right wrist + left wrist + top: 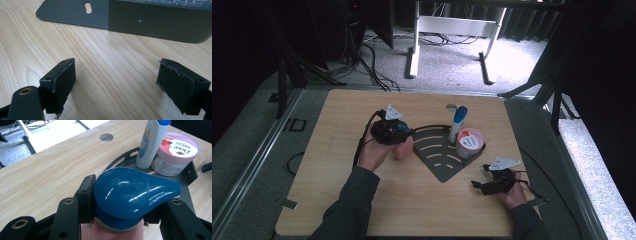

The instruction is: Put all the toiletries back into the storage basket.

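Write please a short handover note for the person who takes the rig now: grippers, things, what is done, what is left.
Left gripper: shut on the blue cap of a pink bottle, held at the left edge of the rack.
Right gripper: open, holding nothing, low over the table in front of the rack.
In the rack: white bottle upright, Dove jar beside it.
Done: two items appear placed in the rack.
Left, probably: set the pink bottle in the rack and release it.

Wooden desk (337,190), round hole (451,106) near far edge. White bottle (457,125), blue cap, upright. Pink Dove jar (470,143) just beside it. Grey carpet floor (452,55), cables (372,65).
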`<state>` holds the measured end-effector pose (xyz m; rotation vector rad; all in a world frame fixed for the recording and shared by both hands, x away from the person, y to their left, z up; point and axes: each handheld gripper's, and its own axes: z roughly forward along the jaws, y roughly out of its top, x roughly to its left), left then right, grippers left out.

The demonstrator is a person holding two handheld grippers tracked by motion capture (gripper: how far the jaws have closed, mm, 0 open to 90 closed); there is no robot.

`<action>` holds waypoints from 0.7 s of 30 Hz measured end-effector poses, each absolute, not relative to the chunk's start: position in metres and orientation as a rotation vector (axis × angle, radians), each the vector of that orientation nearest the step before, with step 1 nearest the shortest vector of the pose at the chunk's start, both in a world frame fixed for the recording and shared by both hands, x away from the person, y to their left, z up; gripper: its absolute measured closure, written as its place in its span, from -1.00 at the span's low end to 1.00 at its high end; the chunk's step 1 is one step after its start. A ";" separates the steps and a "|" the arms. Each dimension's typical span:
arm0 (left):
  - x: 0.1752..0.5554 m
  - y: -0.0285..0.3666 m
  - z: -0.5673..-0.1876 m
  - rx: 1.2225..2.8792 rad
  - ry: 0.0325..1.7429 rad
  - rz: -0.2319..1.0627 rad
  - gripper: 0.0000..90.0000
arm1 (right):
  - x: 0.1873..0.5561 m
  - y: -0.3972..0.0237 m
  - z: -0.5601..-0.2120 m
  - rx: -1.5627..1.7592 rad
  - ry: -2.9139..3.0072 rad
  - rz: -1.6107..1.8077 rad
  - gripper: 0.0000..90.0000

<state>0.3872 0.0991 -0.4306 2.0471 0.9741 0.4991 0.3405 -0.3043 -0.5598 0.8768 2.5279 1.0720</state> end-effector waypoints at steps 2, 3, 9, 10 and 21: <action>0.387 0.099 -0.429 2.047 0.974 0.500 0.17 | 0.341 -0.304 -0.560 0.875 2.528 1.072 -0.67; 0.387 0.099 -0.428 2.049 0.970 0.501 0.17 | 0.341 -0.304 -0.560 0.874 2.527 1.072 -0.67; 0.388 0.097 -0.423 2.044 0.962 0.503 0.17 | 0.341 -0.304 -0.560 0.875 2.528 1.072 -0.67; 0.388 0.096 -0.423 2.044 0.961 0.504 0.17 | 0.341 -0.304 -0.560 0.875 2.528 1.072 -0.67; 0.390 0.092 -0.419 2.040 0.953 0.503 0.17 | 0.341 -0.304 -0.560 0.876 2.528 1.072 -0.67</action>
